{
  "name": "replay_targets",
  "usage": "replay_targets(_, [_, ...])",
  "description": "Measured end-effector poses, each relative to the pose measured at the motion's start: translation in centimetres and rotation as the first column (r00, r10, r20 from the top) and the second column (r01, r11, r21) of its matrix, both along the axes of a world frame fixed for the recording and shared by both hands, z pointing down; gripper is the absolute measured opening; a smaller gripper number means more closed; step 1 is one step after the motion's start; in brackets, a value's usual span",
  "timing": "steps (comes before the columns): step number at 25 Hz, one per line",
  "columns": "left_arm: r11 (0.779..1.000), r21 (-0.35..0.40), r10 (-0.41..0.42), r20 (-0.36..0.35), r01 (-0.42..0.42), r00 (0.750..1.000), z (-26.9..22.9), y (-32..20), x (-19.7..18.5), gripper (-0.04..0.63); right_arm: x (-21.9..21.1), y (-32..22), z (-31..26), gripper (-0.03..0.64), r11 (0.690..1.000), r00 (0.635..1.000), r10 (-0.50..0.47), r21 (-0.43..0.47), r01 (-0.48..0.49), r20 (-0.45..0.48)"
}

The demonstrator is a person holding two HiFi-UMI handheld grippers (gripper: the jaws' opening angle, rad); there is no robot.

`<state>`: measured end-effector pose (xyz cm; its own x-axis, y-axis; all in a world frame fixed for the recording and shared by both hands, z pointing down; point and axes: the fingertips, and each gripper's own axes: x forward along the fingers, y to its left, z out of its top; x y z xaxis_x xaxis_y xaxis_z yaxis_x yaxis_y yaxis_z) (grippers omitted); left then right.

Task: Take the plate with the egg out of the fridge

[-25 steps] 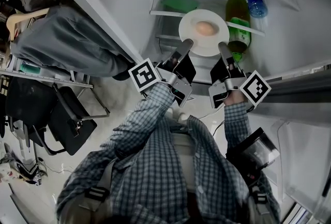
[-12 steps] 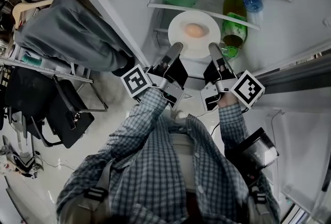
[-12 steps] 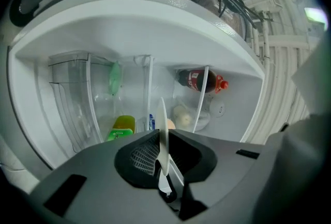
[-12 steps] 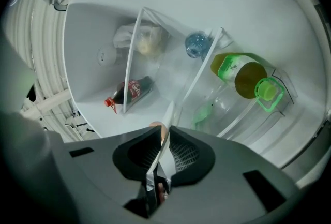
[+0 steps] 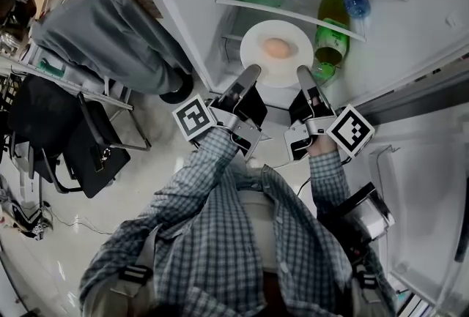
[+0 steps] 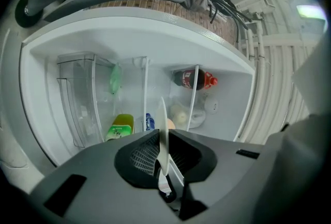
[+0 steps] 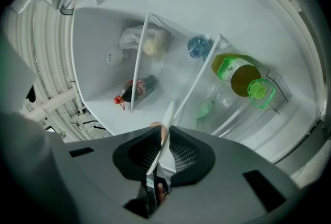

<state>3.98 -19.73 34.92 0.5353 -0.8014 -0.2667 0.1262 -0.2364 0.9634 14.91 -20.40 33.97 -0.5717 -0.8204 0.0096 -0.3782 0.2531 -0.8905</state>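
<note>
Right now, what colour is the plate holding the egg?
The plate is plain white with no pattern. It shows best in the head view.

Smooth glossy plate (image 5: 255, 52), matt egg (image 5: 277, 48), clear plastic drawer (image 6: 77, 101), checked cloth sleeve (image 5: 209, 165).

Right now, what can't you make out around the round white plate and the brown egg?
- Brown egg: both gripper views show only a sliver; the edge-on round white plate and the jaws hide the rest.
- Plate's underside: the head view looks from above, so its support is hidden.
- Green bottle label: head view, too small.
</note>
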Motion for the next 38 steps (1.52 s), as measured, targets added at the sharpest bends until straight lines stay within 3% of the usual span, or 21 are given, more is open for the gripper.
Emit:
replay_targets(10, [1.0, 0.015, 0.018, 0.034, -0.019, 0.999, -0.5, 2.0, 0.1, 0.057, 0.4, 2.2, 0.0, 0.054, 0.999, 0.999, 0.042, -0.002, -0.042, -0.005])
replay_targets(38, [0.996, -0.027, 0.079, -0.021, -0.079, 0.997, 0.5, 8.9, -6.5, 0.057, -6.3, 9.8, 0.8, 0.054, 0.994, 0.995, 0.102, -0.04, -0.103, -0.009])
